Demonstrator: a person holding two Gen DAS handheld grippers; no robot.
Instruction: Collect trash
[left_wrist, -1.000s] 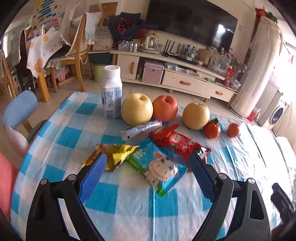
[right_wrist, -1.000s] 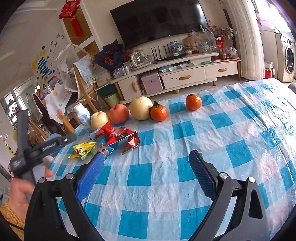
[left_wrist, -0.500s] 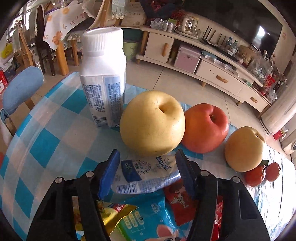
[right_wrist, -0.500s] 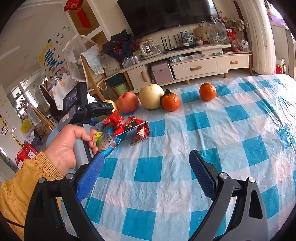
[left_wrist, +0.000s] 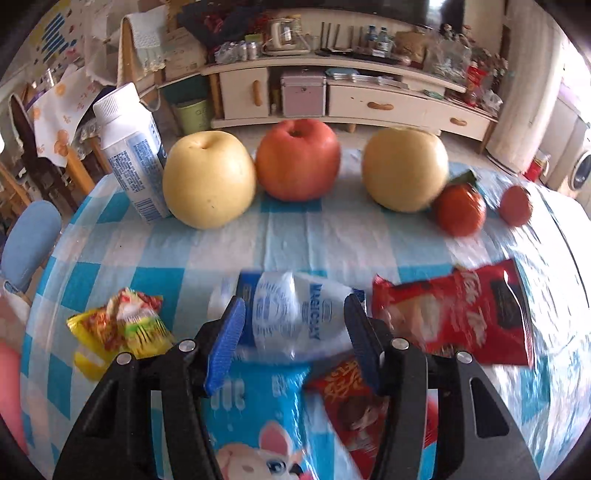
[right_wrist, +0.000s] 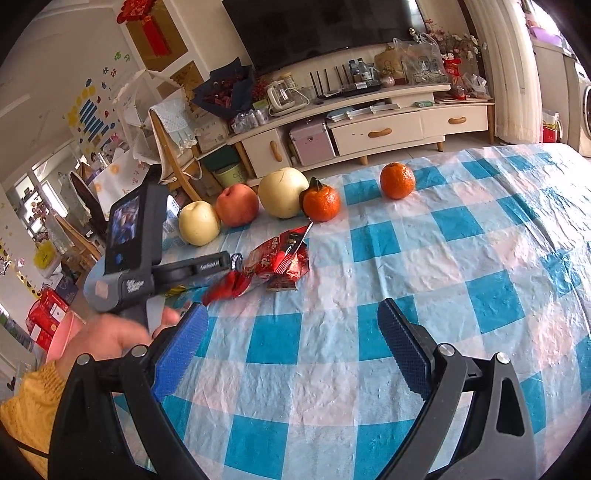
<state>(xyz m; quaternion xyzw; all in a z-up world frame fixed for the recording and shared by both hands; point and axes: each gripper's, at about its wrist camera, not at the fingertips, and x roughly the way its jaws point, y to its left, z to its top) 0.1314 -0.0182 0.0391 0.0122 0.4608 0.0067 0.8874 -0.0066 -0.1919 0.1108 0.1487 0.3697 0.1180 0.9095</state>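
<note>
Left wrist view: the left claw (left_wrist: 293, 332) is closed about halfway on a squashed white pouch (left_wrist: 295, 314), one blue pad on each side of it. The pouch looks light, soft and slick; it crumples rather than resists, so a grip across its fuller middle seems safer than at a thin end. Whether it is clear of the tabletop (left_wrist: 314, 240) cannot be told. Under the claw lies a blue wrapper (left_wrist: 255, 417), with a red wrapper (left_wrist: 454, 310) just to the right and a yellow wrapper (left_wrist: 118, 328) to the left, all flimsy film. Behind stand a carton (left_wrist: 129, 158) and a row of fruit (left_wrist: 297, 158), near enough to knock; the nearer side is open.

Right wrist view: the right claw (right_wrist: 291, 350) hangs wide open and empty over bare checked cloth, with free room around it. The red wrapper (right_wrist: 277, 258) lies ahead, beside the left claw's handle (right_wrist: 147, 258).
</note>
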